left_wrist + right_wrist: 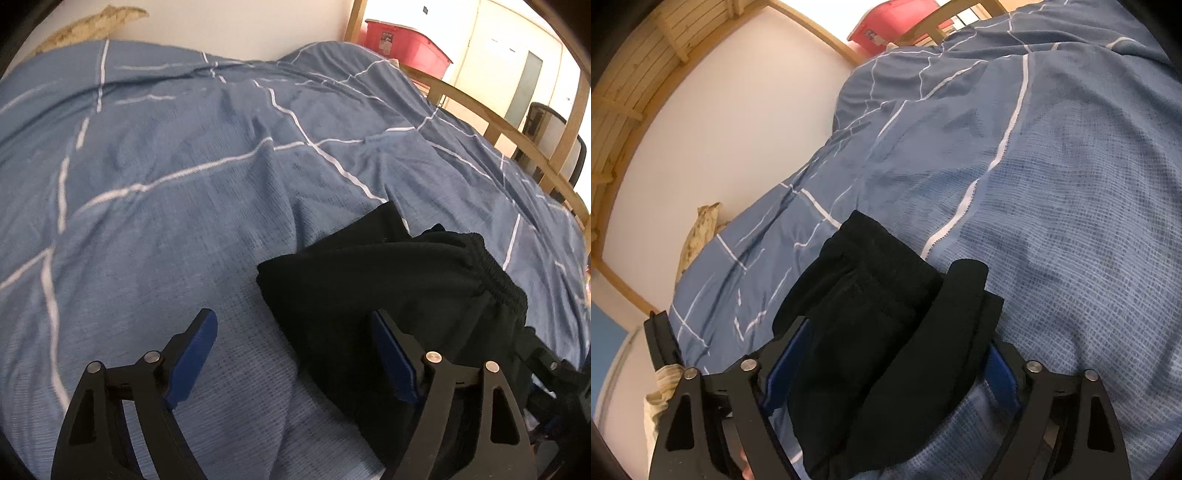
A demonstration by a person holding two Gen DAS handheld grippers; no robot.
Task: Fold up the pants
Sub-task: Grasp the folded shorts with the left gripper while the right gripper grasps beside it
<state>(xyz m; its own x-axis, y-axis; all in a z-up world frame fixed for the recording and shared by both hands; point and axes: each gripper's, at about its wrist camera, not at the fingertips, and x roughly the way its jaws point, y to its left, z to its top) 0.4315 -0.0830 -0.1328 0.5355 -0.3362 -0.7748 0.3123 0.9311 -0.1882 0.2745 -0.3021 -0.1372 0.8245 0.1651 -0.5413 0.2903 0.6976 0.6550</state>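
The black pants (399, 295) lie folded into a thick bundle on the blue bedspread (184, 166), the elastic waistband (495, 280) on the right side. My left gripper (295, 343) is open just above the bed; its right finger (391, 354) rests against the bundle's near left edge, its left finger (195, 350) over bare bedspread. In the right wrist view the pants (871, 332) lie between the wide-open jaws of my right gripper (897, 354), with the blue pads (786, 362) apart on either side of the cloth.
The bedspread (1034, 184) is blue with white lines and covers the whole bed. A wooden bed rail (517, 140) runs along the right. A red bin (402, 40) stands beyond the bed. A white wall (720, 129) and wooden slats (635, 66) are behind.
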